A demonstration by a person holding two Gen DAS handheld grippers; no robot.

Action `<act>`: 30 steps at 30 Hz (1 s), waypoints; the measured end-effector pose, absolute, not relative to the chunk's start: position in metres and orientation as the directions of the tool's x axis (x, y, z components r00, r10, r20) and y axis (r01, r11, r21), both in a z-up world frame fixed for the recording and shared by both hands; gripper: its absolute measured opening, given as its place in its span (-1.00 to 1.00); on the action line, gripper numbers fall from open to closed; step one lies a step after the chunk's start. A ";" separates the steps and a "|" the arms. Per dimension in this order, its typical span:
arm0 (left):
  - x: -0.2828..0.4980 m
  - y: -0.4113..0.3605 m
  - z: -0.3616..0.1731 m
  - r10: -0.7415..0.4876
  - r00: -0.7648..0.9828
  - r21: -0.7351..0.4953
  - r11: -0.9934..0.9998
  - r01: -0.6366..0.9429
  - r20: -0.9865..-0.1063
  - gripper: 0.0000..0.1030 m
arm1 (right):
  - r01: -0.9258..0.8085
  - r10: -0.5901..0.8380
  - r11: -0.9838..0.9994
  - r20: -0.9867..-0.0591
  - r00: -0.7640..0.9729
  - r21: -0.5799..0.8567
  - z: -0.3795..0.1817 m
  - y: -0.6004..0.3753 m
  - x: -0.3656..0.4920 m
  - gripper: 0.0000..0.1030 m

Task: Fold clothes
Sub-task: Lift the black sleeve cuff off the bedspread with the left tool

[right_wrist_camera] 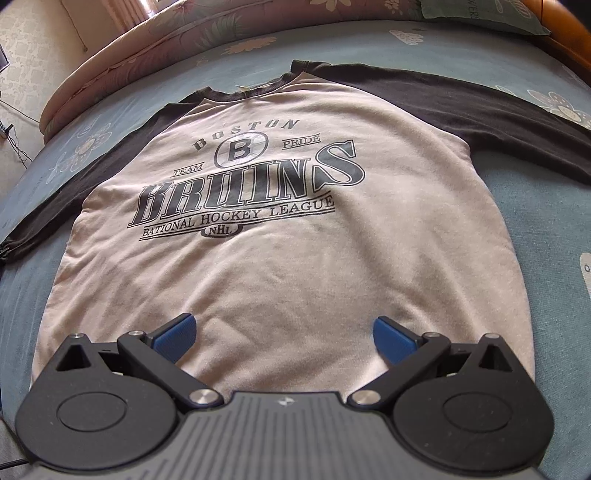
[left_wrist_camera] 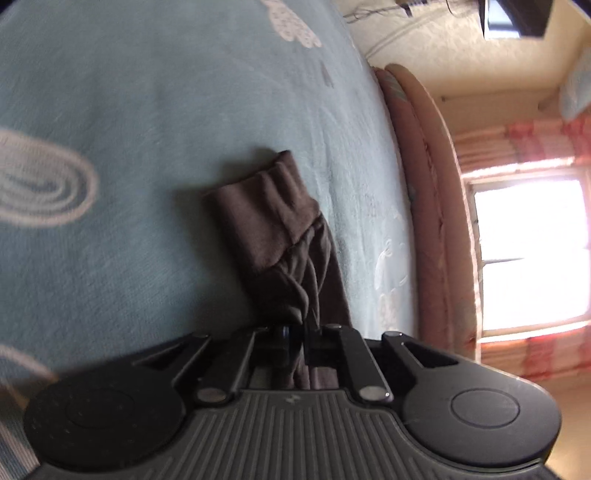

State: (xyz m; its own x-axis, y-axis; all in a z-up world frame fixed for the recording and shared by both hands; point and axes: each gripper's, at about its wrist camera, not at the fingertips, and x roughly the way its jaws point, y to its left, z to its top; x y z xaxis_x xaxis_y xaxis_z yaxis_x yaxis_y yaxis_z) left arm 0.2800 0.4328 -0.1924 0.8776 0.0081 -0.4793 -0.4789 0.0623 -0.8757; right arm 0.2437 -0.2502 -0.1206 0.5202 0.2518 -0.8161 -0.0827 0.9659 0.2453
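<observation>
Sleeve-fold step: cream long-sleeved sweatshirt with dark brown sleeves (right_wrist_camera: pixel 288 236) lies flat, print up, on light blue patterned bedspread (right_wrist_camera: pixel 535 236), left gripper (left_wrist_camera: pixel 301 334) clamped on its dark sleeve cuff (left_wrist_camera: pixel 266 221), right gripper (right_wrist_camera: pixel 284 336) spread wide, empty, over the sweatshirt's hem; next likely carry cuff across the sweatshirt's chest.

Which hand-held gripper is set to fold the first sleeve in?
Left. The left hand-held gripper is already shut on the dark sleeve; the right hand-held gripper hangs open over the shirt hem, probably best pinning.

A home bedroom: patterned bedspread (left_wrist_camera: pixel 147 110), pillow (right_wrist_camera: pixel 484 14) (floral), curtained window (left_wrist_camera: pixel 532 251).
</observation>
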 end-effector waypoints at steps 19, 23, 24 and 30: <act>0.286 0.445 -0.196 -0.024 0.869 -0.866 0.099 -0.490 -0.494 -0.78 | -0.101 0.215 0.976 -0.828 0.518 0.191 -0.123 -0.241 0.244 1.00; 0.290 0.447 -0.197 -0.026 0.866 -0.862 0.118 -0.493 -0.499 -0.79 | -0.108 0.208 0.978 -0.828 0.521 0.178 -0.124 -0.239 0.242 1.00; 0.291 0.447 -0.198 -0.024 0.864 -0.859 0.117 -0.498 -0.503 -0.81 | -0.107 0.208 0.978 -0.827 0.522 0.178 -0.124 -0.239 0.242 1.00; 0.298 0.441 -0.190 0.017 0.845 -0.834 0.149 -0.531 -0.534 -0.85 | -0.101 0.214 0.977 -0.825 0.522 0.190 -0.123 -0.241 0.241 1.00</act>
State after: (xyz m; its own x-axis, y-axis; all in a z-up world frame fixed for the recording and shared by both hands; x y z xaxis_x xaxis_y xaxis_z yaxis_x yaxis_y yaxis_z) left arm 0.2977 0.4412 -0.1900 0.8451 0.0172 -0.5343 -0.5306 0.1493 -0.8344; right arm 0.2408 -0.2405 -0.1231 0.5224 0.2144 -0.8253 -0.1014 0.9766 0.1895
